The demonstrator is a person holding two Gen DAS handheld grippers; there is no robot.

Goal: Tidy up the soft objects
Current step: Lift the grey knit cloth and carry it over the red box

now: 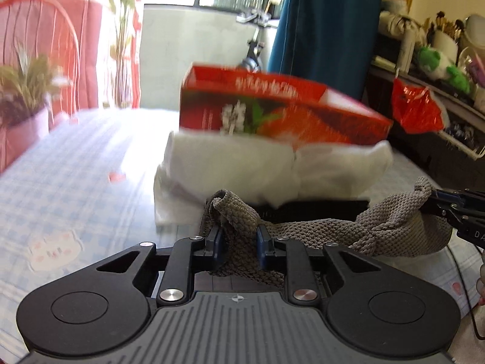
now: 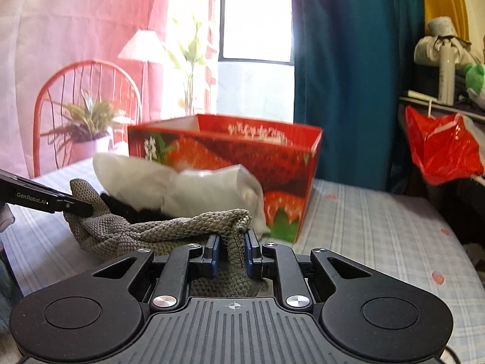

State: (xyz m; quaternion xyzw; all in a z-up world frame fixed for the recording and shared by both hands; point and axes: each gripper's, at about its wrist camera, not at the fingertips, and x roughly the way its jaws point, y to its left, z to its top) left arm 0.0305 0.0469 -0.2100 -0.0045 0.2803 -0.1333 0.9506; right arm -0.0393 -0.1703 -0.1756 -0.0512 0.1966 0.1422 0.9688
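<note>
box lettering (image 1: 266,86) blurred, black item (image 1: 318,209) half hidden

The left hand-held gripper (image 1: 239,244) is matte black, with two blue fingertips (image 1: 219,242) at 12 o'clock on angled black link arms. Round silver screws sit at the link joints, two larger ones nearer the body. A big smooth disc flanks each side, at 8 and 4 o'clock, and a grey ribbed plate with a small crosshair mark lies between them. The right hand-held gripper (image 2: 232,250) looks the same; white "GenRobot.AI" lettering runs along a black finger. A thin dark cable (image 1: 471,309) trails at 4 o'clock.
</note>
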